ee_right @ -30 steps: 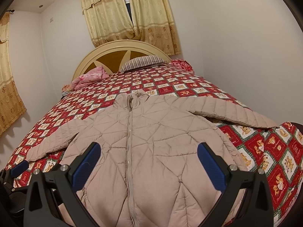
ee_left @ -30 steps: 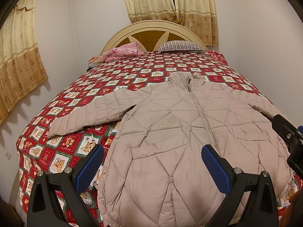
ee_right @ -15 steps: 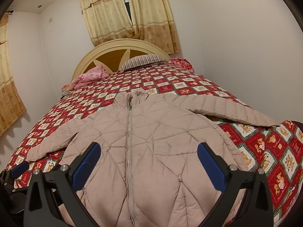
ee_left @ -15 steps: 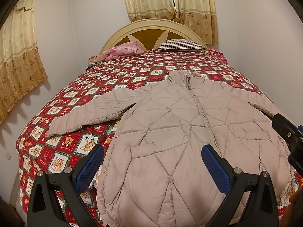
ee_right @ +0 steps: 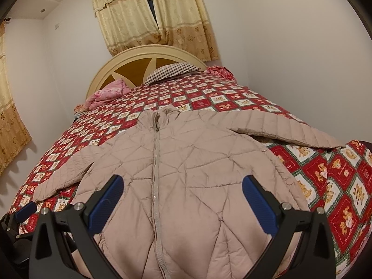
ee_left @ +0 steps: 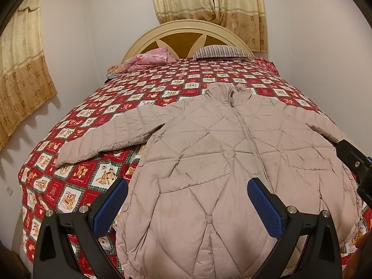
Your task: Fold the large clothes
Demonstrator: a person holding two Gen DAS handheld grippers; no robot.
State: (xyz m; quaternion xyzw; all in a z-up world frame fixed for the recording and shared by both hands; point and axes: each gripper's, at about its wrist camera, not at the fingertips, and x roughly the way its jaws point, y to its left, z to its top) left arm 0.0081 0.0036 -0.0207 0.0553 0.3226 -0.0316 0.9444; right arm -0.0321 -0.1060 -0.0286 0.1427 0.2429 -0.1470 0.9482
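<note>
Looking along both tools from the foot of a bed (ee_left: 76,121), we see a beige quilted puffer jacket (ee_left: 209,153) lying face up and zipped on a red patchwork teddy-bear bedspread. Its hem is nearest us and its collar (ee_left: 226,90) points away toward the arched headboard (ee_left: 186,31). The jacket's long axis, marked by its zipper (ee_right: 156,176), runs straight from us to that headboard.

Our left hand-held gripper (ee_left: 186,205) hovers over the hem with its blue-padded jaws spread wide and empty, sitting left of the zipper. Our right hand-held gripper (ee_right: 183,198) hovers in the same way, wide and empty. Its jaws straddle the zipper, and its centre lies slightly right of it.

Both sleeves stretch outward from the jacket's body. The left sleeve (ee_left: 109,137) lies left of the zipper with its cuff near the bed's left edge, so our left tool seems the nearer one for it. The right sleeve (ee_right: 286,130) lies right of the zipper, closer to our right tool. Neither tool touches the fabric.

We judge that folding has not begun; each sleeve probably gets drawn inward toward the zipper first. A pink quilt (ee_left: 151,58) and a striped pillow (ee_left: 222,51) rest by the headboard, well clear of the jacket.
</note>
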